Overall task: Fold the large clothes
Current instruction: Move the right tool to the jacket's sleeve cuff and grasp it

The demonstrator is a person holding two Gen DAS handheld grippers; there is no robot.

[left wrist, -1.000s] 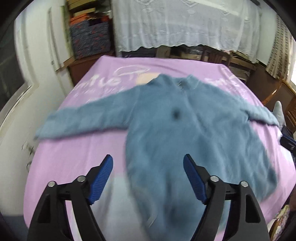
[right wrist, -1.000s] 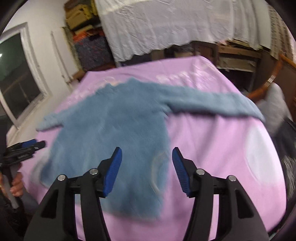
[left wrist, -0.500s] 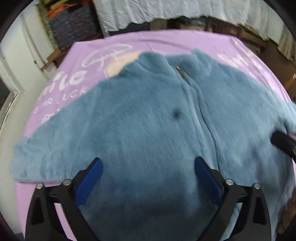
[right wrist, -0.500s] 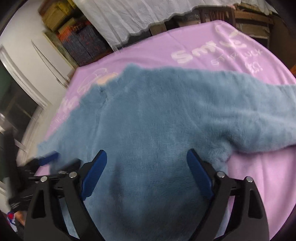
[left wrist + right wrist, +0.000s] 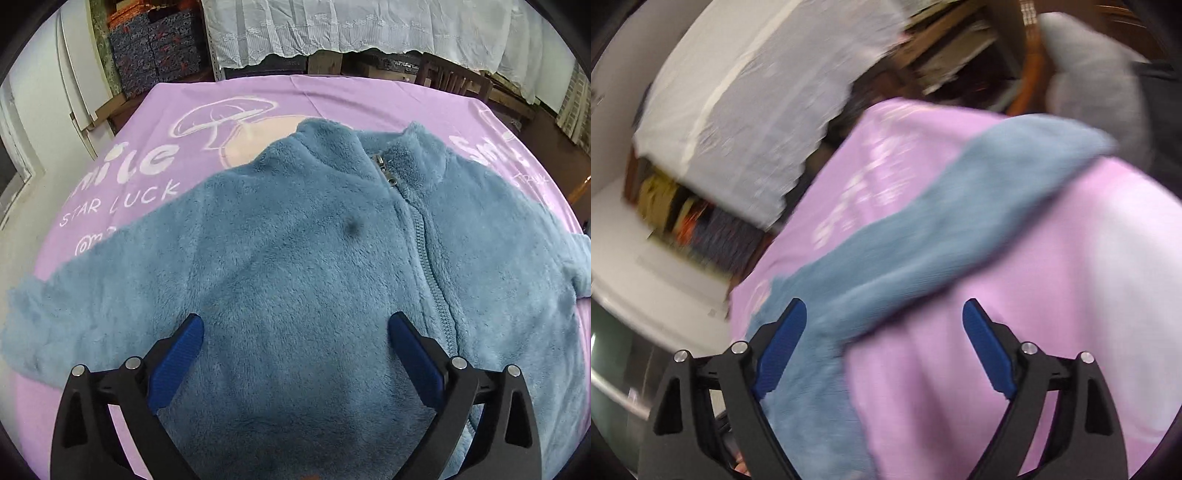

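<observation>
A fluffy blue zip jacket (image 5: 314, 266) lies front up, sleeves spread, on a purple printed cloth (image 5: 236, 99) over the table. My left gripper (image 5: 295, 328) hovers open over the jacket's chest, nothing between its blue pads, zipper (image 5: 428, 258) to its right. In the blurred, tilted right wrist view, the jacket's sleeve (image 5: 960, 210) runs diagonally up to the right across the purple cloth (image 5: 1052, 295). My right gripper (image 5: 884, 314) stands wide over the sleeve's armpit area, its jaws closing slightly, pads not pressing on anything.
A white lace cloth (image 5: 351, 26) hangs over furniture behind the table. Patterned storage boxes (image 5: 155, 48) stand at the back left by a white wall. Wooden chairs (image 5: 454, 77) sit at the far right edge. A grey cushion (image 5: 1089, 77) lies beyond the sleeve's end.
Both grippers widened and dropped closer to the jacket. The right gripper then swung right and rolled, now looking along the right sleeve. The left gripper has held still for the last half second.
</observation>
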